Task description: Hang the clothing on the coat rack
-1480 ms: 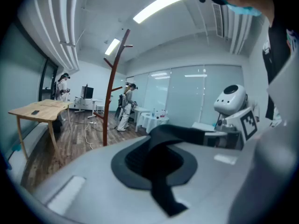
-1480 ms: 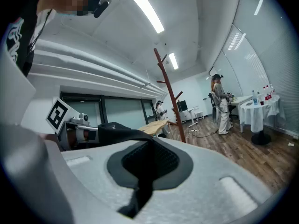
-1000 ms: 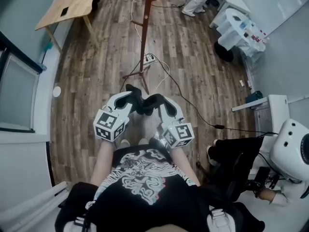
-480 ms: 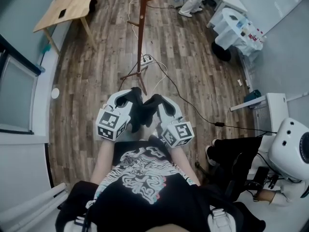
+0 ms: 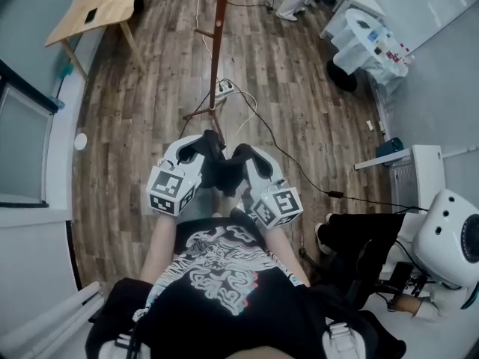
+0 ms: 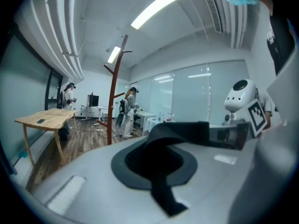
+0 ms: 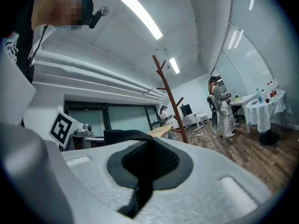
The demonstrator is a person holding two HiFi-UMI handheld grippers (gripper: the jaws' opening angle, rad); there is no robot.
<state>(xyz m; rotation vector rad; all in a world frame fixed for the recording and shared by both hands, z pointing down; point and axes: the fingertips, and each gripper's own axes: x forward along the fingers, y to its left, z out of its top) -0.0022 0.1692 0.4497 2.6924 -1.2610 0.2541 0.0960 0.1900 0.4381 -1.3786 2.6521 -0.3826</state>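
1. The left gripper (image 5: 206, 143) has its jaws closed and clamped on the black garment (image 5: 223, 173). In the left gripper view, a fold of the fabric sits in the dark pad recess and trails out over the grey jaw surface.
2. The right gripper (image 5: 244, 154) is likewise closed on the same garment. A narrow strip of cloth runs through its pad recess.
3. The garment spans the gap between the two grippers, bunched and slack. It touches nothing else.
4. The garment is matte, soft and creased. The jaw shells are smooth, light grey moulded plastic, and the pads are black with a fine mesh texture.
5. Each gripper carries a white cube printed with black square markers, on the left (image 5: 171, 191) and on the right (image 5: 277, 206). No lettering can be read on them.
6. The coat rack (image 5: 215, 47) stands ahead of both grippers and well apart from them. It is a slim reddish-brown wooden pole with angled pegs and splayed feet.
7. The floor (image 5: 150, 111) below the grippers is dark wood-grain plank.
8. A pale wooden table (image 5: 105, 2) stands ahead of the left gripper, to its left.
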